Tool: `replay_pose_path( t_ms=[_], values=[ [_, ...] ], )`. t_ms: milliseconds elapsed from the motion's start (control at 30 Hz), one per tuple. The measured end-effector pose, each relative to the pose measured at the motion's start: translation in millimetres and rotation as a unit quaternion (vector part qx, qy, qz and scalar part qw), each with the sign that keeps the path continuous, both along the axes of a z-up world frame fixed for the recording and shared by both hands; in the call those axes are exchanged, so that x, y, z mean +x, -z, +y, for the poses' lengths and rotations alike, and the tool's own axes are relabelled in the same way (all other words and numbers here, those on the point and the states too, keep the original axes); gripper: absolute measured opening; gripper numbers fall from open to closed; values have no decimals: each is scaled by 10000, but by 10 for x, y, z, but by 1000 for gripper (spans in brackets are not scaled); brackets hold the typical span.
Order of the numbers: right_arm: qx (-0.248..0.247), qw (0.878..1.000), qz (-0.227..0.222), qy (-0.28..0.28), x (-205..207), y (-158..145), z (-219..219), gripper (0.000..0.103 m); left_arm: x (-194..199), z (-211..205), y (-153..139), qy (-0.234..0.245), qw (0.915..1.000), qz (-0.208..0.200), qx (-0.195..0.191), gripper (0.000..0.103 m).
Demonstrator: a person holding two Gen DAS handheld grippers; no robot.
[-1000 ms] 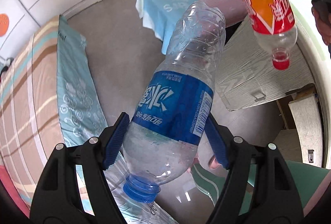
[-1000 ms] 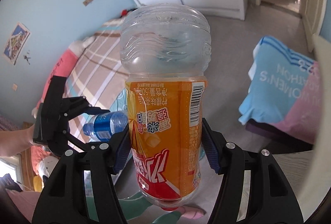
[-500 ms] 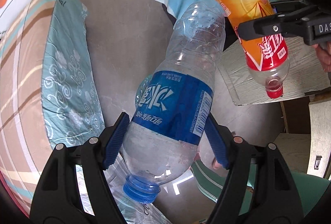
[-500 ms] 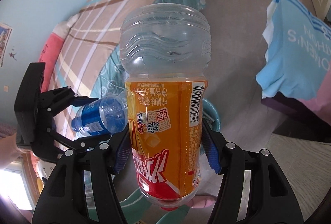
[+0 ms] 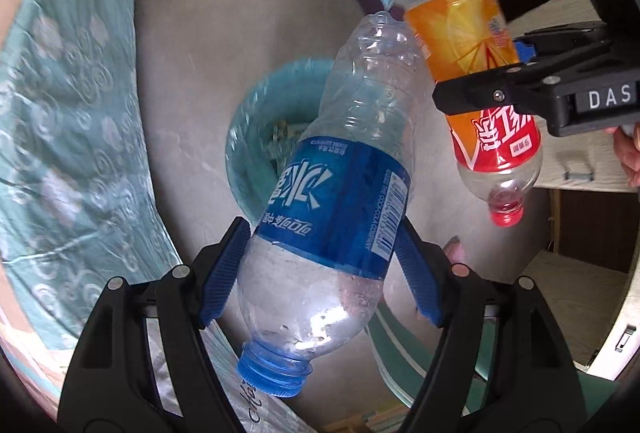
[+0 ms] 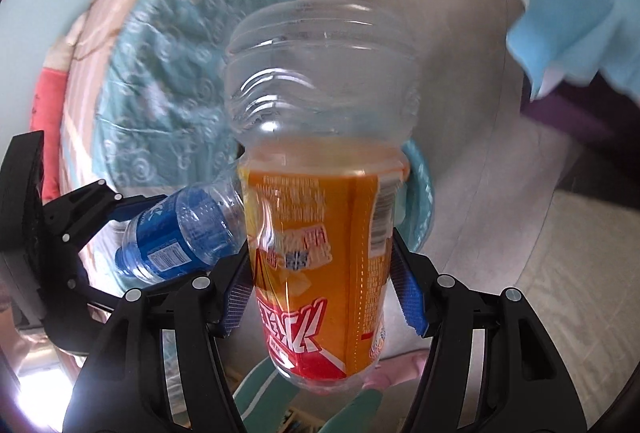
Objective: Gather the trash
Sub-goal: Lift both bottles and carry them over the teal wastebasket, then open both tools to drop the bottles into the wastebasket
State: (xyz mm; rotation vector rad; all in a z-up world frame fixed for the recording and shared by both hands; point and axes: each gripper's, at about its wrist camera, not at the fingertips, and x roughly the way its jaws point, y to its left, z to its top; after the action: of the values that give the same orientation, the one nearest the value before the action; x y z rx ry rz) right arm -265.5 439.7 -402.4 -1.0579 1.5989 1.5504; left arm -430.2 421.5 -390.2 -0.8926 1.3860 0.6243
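Note:
My left gripper point(image 5: 320, 269) is shut on an empty clear bottle with a blue label and blue cap point(image 5: 340, 193), cap toward the camera. My right gripper point(image 6: 324, 285) is shut on an empty bottle with an orange and red label point(image 6: 324, 233), red cap down. In the left wrist view the orange bottle point(image 5: 472, 53) and the right gripper point(image 5: 500, 89) sit at the upper right. In the right wrist view the blue-label bottle point(image 6: 176, 237) and left gripper point(image 6: 80, 229) sit at the left. A teal trash bin point(image 5: 256, 137) with a clear liner stands on the floor below both bottles.
A bed with a teal patterned sheet point(image 5: 68, 137) runs along the left. A light blue and pink cloth point(image 6: 580, 13) drapes over furniture at the upper right. A pale wooden desk point(image 5: 592, 161) stands at the right. Grey floor point(image 5: 220, 13) lies between them.
Both grippers have tilted down toward the floor and moved closer together. The teal bin has come into view under the two bottles. Both grips are unchanged.

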Motion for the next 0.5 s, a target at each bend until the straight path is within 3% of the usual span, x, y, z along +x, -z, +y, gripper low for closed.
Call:
replay_pose_path(
  t_ms=[167, 500],
  values=[
    [-563, 9982, -20, 194, -81, 599, -89, 62, -43, -36, 371, -33, 9995, 242, -216, 71],
    [-715, 9950, -64, 691, -171, 859, -135, 59, -88, -52, 732, -23, 9974, 564, -448, 73]
  ],
)
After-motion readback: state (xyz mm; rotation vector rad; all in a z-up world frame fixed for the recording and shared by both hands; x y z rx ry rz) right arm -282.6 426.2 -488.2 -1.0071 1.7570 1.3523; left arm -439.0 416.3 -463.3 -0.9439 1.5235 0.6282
